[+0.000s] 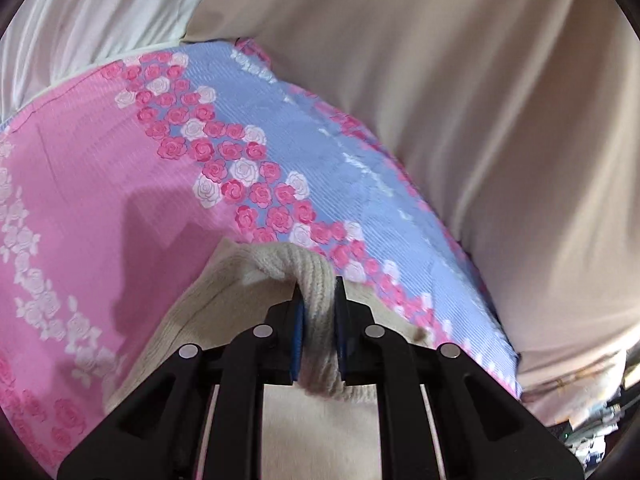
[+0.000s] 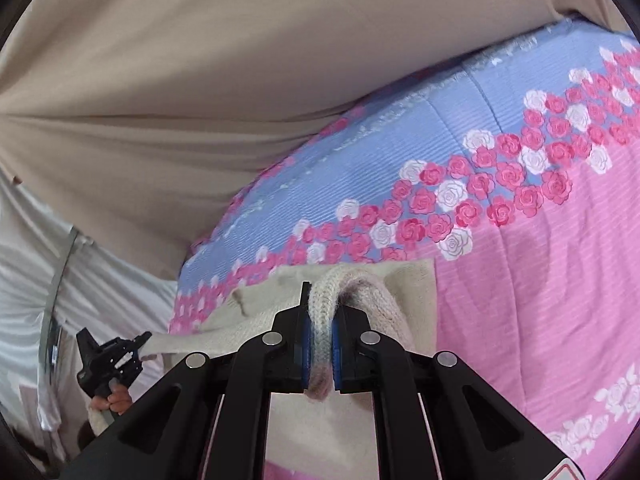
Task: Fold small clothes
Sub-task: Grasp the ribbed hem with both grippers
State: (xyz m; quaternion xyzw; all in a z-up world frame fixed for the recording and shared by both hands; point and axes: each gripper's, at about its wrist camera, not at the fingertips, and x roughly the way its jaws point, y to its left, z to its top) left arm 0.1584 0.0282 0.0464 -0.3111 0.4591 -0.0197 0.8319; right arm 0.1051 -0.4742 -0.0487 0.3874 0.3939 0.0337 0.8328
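A cream knitted garment (image 1: 224,300) lies over a quilt (image 1: 100,184) printed pink and blue with roses. My left gripper (image 1: 318,300) is shut on a rolled ribbed edge of the cream knitted garment. My right gripper (image 2: 322,308) is shut on another ribbed edge of the same garment (image 2: 408,280), which drapes down between and below its fingers. In the right wrist view the left gripper (image 2: 110,360) shows at the lower left, holding the garment stretched toward it, with a hand below it.
The quilt (image 2: 520,280) covers the work surface. Beige cloth (image 1: 480,100) hangs behind it. White cloth (image 1: 88,20) lies at the far left. Clutter (image 1: 592,432) sits past the quilt's right corner.
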